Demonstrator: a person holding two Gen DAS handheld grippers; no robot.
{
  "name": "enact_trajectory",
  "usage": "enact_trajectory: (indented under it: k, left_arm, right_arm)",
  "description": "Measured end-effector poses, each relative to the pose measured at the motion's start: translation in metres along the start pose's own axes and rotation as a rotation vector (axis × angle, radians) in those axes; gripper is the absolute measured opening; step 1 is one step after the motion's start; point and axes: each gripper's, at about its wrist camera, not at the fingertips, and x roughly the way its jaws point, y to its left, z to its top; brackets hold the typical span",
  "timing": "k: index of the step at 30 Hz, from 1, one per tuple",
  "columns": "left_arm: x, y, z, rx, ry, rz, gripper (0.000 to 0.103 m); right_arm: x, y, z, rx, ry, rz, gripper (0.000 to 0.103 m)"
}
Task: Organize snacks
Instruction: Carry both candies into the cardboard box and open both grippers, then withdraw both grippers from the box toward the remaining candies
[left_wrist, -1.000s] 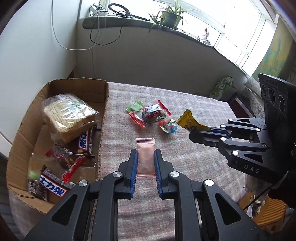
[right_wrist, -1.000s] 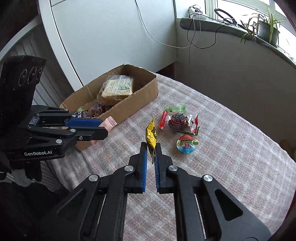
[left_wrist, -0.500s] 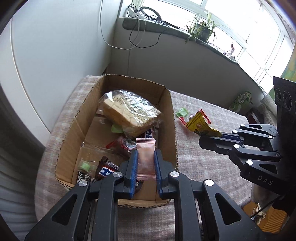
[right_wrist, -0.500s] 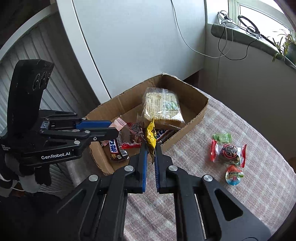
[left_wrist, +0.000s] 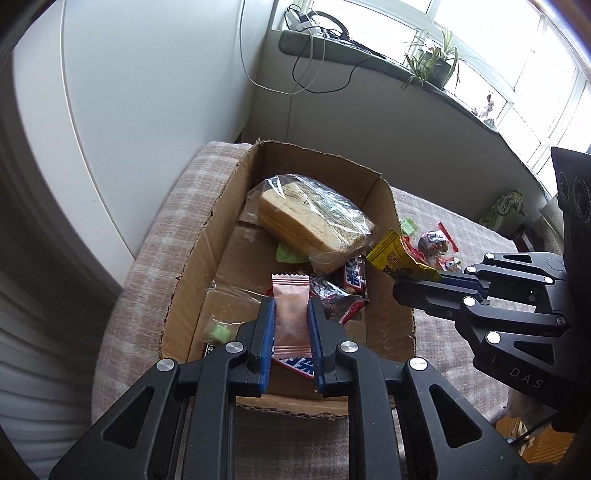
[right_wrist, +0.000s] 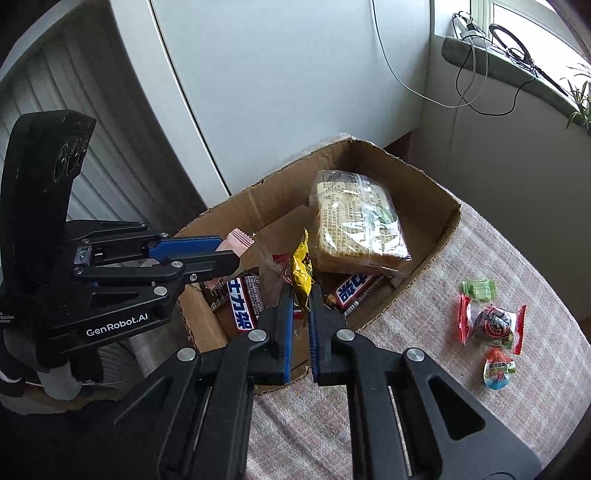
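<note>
In the left wrist view, the left gripper (left_wrist: 291, 332) is holding its blue-padded fingers (left_wrist: 266, 332) clamped on a flat pale pink sachet with crimped ends (left_wrist: 291, 310). A second ago that sachet was hanging over the checked cloth of the worktop (left_wrist: 147, 280); now it is hanging over the near half of the open brown cardboard box (left_wrist: 400, 332), above a foil-wrapped sweet and a chocolate bar in a dark printed wrapper (left_wrist: 354, 277). A clear bag of pale crackers (left_wrist: 314, 225) is lying toward the far end of the box. At the right, the right gripper (left_wrist: 424, 280) is carrying a yellow crinkled snack packet (left_wrist: 395, 256) over the box's right wall.

In the right wrist view, the right gripper's fingers (right_wrist: 286, 325) are pinching that yellow packet (right_wrist: 301, 277) tightly, and it too is hanging over the box interior, having been out over the cloth a second ago. A small green sweet (right_wrist: 478, 288), a red-ended wrapped sweet (right_wrist: 493, 323) and a round colourful sweet (right_wrist: 498, 369) are waiting on the cloth, well apart from the box.

Both carries are looking finished, so releasing both snacks into the box seems the next step.
</note>
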Motion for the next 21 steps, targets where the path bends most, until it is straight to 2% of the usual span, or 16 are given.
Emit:
enact_trajectory:
  k: [3, 5, 6, 7, 11, 13, 16, 21]
  left_arm:
    - [0.000, 0.000, 0.002, 0.007, -0.003, 0.019, 0.018]
    - [0.000, 0.001, 0.003, 0.003, 0.001, 0.028, 0.018]
    - [0.000, 0.002, 0.004, 0.001, 0.000, 0.031, 0.020]
    - [-0.001, 0.002, 0.004, -0.002, -0.003, 0.037, 0.025]
    - [-0.002, 0.004, 0.005, -0.008, -0.007, 0.044, 0.028]
    - [-0.002, 0.003, 0.006, -0.008, -0.009, 0.047, 0.036]
    - [-0.004, 0.002, 0.007, -0.010, -0.012, 0.046, 0.038]
    - [-0.005, -0.002, 0.009, -0.022, -0.018, 0.035, 0.038]
  right_arm:
    - [0.001, 0.002, 0.003, -0.001, 0.001, -0.009, 0.008]
    - [0.001, 0.001, 0.003, 0.003, 0.003, -0.014, 0.024]
    - [0.000, 0.000, 0.003, 0.001, -0.004, -0.017, 0.040]
    - [-0.001, 0.000, 0.003, -0.001, -0.011, -0.020, 0.052]
    - [-0.008, -0.003, 0.005, 0.001, -0.025, -0.035, 0.064]
    - [-0.011, -0.006, 0.005, 0.014, -0.028, -0.042, 0.071]
    - [-0.016, -0.012, 0.003, 0.042, -0.031, -0.048, 0.078]
    - [-0.026, -0.028, -0.005, 0.089, -0.038, -0.083, 0.079]
